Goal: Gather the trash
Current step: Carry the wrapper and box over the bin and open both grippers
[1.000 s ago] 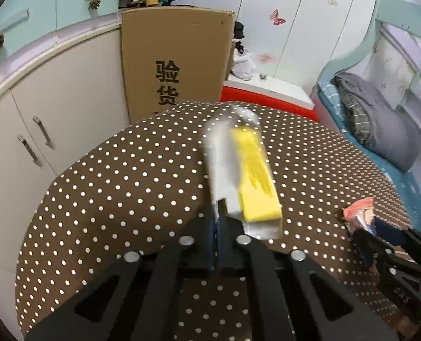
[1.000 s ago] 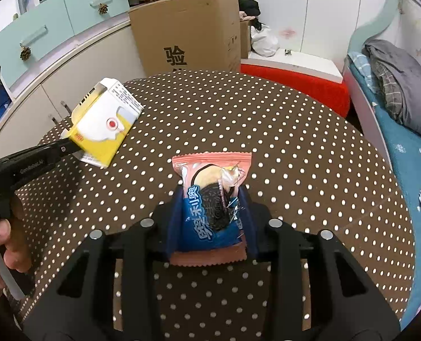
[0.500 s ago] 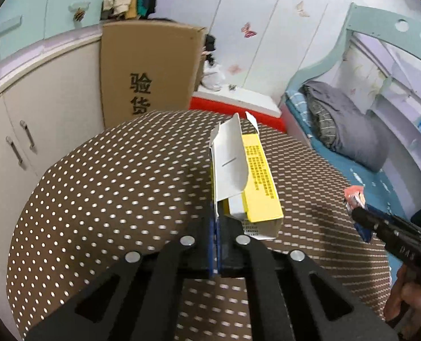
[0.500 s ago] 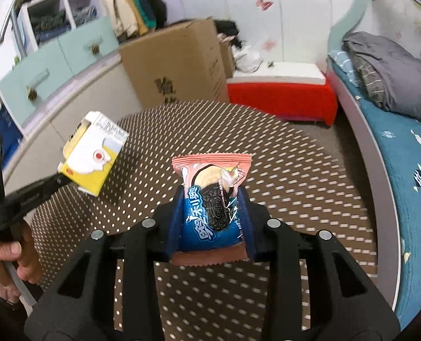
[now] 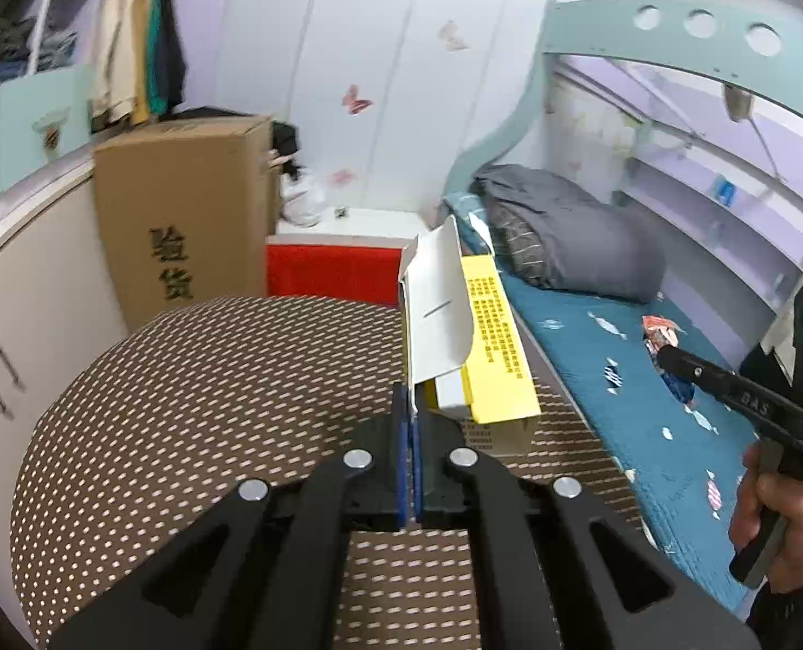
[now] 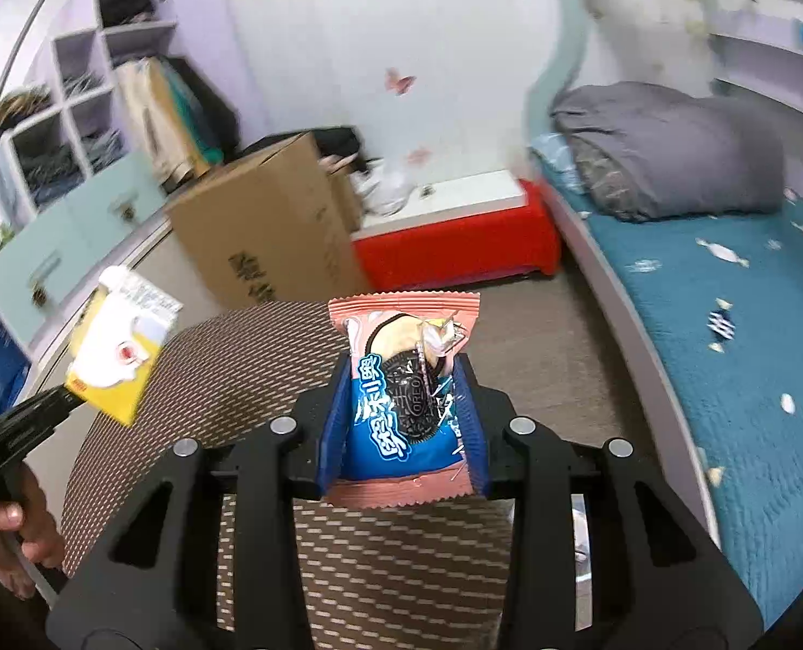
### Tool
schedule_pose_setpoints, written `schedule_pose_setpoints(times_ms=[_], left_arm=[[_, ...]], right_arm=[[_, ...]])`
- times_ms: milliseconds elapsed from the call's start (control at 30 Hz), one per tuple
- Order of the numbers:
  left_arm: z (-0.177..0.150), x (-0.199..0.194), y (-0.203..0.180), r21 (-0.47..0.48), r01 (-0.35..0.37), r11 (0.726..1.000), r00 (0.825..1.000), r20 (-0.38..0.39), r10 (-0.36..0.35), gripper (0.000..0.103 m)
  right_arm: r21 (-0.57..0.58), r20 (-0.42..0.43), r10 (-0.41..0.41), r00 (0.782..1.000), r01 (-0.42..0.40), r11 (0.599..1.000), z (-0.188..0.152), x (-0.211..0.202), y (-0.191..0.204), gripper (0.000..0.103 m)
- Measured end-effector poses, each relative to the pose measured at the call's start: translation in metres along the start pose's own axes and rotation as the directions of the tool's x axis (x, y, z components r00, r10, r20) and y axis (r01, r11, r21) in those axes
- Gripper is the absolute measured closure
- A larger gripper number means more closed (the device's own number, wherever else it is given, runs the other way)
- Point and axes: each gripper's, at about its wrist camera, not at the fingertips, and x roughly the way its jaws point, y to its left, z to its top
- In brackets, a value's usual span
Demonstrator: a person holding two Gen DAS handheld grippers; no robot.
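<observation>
Left gripper (image 5: 413, 422): we clench the yellow carton (image 5: 496, 346) flap.
Right gripper (image 6: 404, 406): we grasp the cookie wrapper (image 6: 404, 395).
Change: both lifted off the dotted table (image 5: 212, 379); 2 items need a bin.

The left gripper (image 5: 413, 422) has its jaws pressed together on the white flap of a yellow and white carton (image 5: 469, 336), which stands up and is lifted above the right edge of the round table (image 5: 185, 406) with the dotted brown cloth. Beyond the far edge of the table there is a cardboard box (image 5: 185, 206) and a red low cabinet (image 5: 331, 276). At the right, over the bed (image 5: 607, 379) with the blue cover, the right gripper (image 5: 667, 352) is held by a hand (image 5: 781, 520). It carries a small red and blue wrapper (image 5: 659, 330), probably a snack packet, but it is too small to read.
</observation>
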Motion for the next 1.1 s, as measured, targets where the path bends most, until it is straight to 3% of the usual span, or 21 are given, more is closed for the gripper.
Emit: schedule_pose_setpoints(times_ms=[100, 267, 633, 700, 767, 900, 1100], left_arm=[[0.006, 0.004, -0.023, 0.033, 0.034, 0.999, 0.999, 0.000, -0.035, 0.102], [0.011, 0.021, -0.057, 0.077, 0.074, 0.994, 0.997, -0.020, -0.073, 0.102], [0.014, 0.077, -0.111, 0.151, 0.129, 0.980, 0.988, -0.103, -0.114, 0.102], [0.013, 0.089, -0.119, 0.163, 0.136, 0.977, 0.986, -0.123, -0.117, 0.102], [0.012, 0.103, -0.129, 0.179, 0.141, 0.974, 0.983, -0.144, -0.116, 0.102], [0.010, 0.127, -0.145, 0.204, 0.161, 0.966, 0.974, -0.188, -0.123, 0.102], [-0.002, 0.168, -0.185, 0.253, 0.220, 0.942, 0.950, -0.273, -0.148, 0.102]], right_arm=[[0.055, 0.011, -0.041, 0.999, 0.040, 0.998, 0.000, -0.008, -0.034, 0.067], [0.157, -0.047, -0.109, 0.993, 0.115, 0.981, -0.016, 0.003, -0.099, 0.067], [0.299, -0.256, -0.106, 0.961, 0.182, 0.937, -0.082, 0.092, -0.189, 0.065], [0.316, -0.291, -0.097, 0.952, 0.191, 0.929, -0.091, 0.111, -0.198, 0.059], [0.345, -0.326, -0.092, 0.941, 0.209, 0.915, -0.102, 0.129, -0.212, 0.040], [0.412, -0.337, -0.098, 0.936, 0.241, 0.879, -0.115, 0.136, -0.237, 0.025], [0.445, -0.269, -0.129, 0.955, 0.241, 0.862, -0.110, 0.103, -0.253, 0.018]])
